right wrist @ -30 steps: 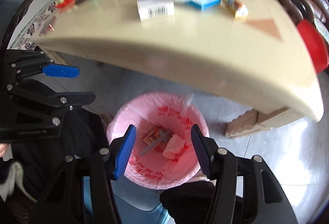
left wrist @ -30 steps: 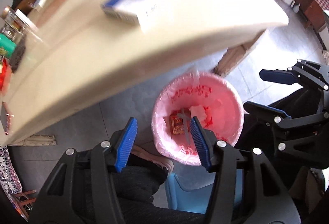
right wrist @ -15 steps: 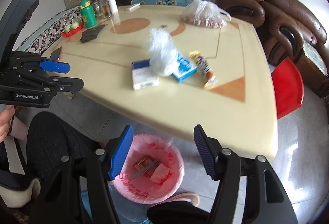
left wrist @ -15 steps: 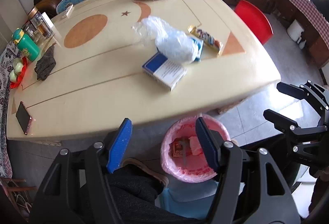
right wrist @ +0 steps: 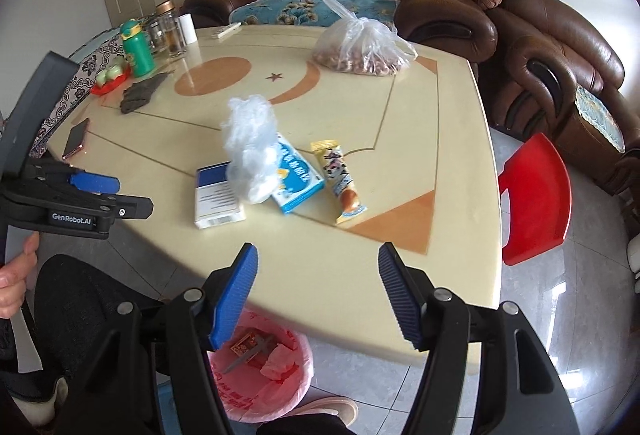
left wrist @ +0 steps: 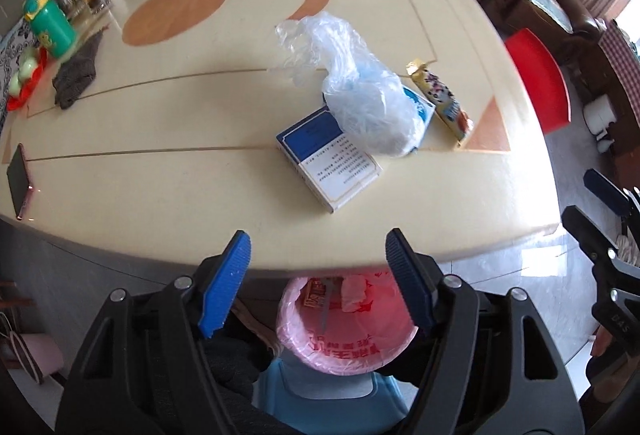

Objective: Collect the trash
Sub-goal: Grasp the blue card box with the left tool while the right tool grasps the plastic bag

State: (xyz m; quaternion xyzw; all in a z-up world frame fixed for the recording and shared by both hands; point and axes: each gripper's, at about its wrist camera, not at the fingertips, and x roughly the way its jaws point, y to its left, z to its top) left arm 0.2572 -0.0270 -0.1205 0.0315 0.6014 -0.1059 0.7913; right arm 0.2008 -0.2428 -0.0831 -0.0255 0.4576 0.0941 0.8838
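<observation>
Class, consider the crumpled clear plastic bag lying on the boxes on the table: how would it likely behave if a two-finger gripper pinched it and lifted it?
The crumpled plastic bag looks thin and wrinkled, so it would probably collapse and hang floppy. It seems nearly empty, so likely very light. Since it lies over the blue and white box, lifting it may nudge that box.

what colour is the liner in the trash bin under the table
Pink with red print, on the bin liner; clearest in the left wrist view.
</observation>
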